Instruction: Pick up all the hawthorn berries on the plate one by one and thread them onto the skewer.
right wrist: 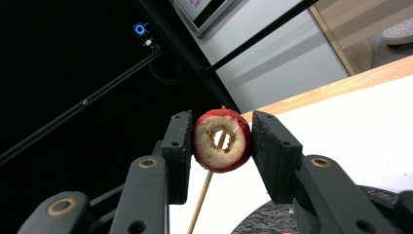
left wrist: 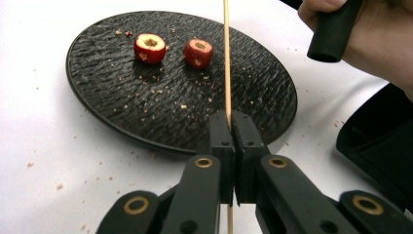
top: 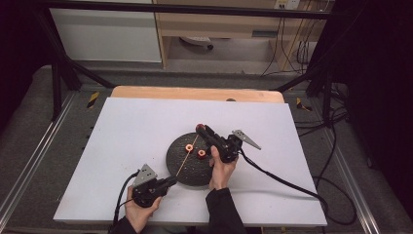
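A black round plate [top: 195, 173] [left wrist: 122, 97] lies on the white board [top: 131, 131] and bears two cored red fruit pieces [left wrist: 150, 48] [left wrist: 198, 52] [top: 189, 147] [top: 201, 153]. My left gripper [left wrist: 231, 119] [top: 172, 181] is shut on a thin wooden skewer [left wrist: 227, 58] [top: 186, 155] that runs across the plate. My right gripper [right wrist: 221, 141] [top: 200, 128] is shut on a third cored red fruit piece [right wrist: 222, 161] held above the plate's far rim. The skewer [right wrist: 202, 200] reaches the fruit's hole from below, and its tip shows inside the hole.
Crumbs are scattered on the plate and the board around it. A wooden table edge [top: 195, 93] runs behind the board. Black frame bars [top: 63, 63] stand at both back corners, and cables [top: 292, 185] trail over the board's right side.
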### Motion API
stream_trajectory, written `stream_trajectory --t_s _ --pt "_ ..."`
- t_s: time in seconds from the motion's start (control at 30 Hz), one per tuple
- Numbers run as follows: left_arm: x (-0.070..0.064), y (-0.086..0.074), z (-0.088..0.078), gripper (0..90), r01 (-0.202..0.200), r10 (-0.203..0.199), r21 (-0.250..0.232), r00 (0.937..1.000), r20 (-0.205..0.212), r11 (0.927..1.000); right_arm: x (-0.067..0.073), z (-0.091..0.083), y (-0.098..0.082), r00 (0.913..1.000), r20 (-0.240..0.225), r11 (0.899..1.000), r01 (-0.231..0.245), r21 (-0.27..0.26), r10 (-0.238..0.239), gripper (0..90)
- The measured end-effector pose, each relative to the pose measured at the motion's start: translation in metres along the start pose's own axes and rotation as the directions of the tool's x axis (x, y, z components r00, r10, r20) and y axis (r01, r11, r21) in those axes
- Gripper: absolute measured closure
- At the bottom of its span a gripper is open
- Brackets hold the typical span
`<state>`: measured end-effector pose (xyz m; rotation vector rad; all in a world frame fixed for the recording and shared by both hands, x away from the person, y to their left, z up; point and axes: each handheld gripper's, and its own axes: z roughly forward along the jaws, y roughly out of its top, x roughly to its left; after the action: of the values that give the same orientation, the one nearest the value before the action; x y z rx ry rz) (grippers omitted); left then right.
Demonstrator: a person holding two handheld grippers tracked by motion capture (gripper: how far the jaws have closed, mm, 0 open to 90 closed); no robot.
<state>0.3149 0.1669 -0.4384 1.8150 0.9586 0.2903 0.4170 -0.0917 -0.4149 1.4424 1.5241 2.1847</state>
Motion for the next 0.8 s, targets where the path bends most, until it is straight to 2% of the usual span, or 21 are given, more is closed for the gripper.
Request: stream_trajectory --t_s 0.33,0.8 --pt "0.001 0.013 0.007 88.3 0.007 -0.007 -0.005 1.0 0.001 1.0 0.002 -0.002 -0.006 0.9999 -0.009 1.0 -0.004 0.022 0.004 61.2" --pt "0.001 0.033 0.019 88.5 -0.016 0.016 0.0 0.9999 -0.001 0.9999 0.008 -0.008 -0.008 0.9998 -0.014 0.999 0.013 0.047 -0.013 61.2"
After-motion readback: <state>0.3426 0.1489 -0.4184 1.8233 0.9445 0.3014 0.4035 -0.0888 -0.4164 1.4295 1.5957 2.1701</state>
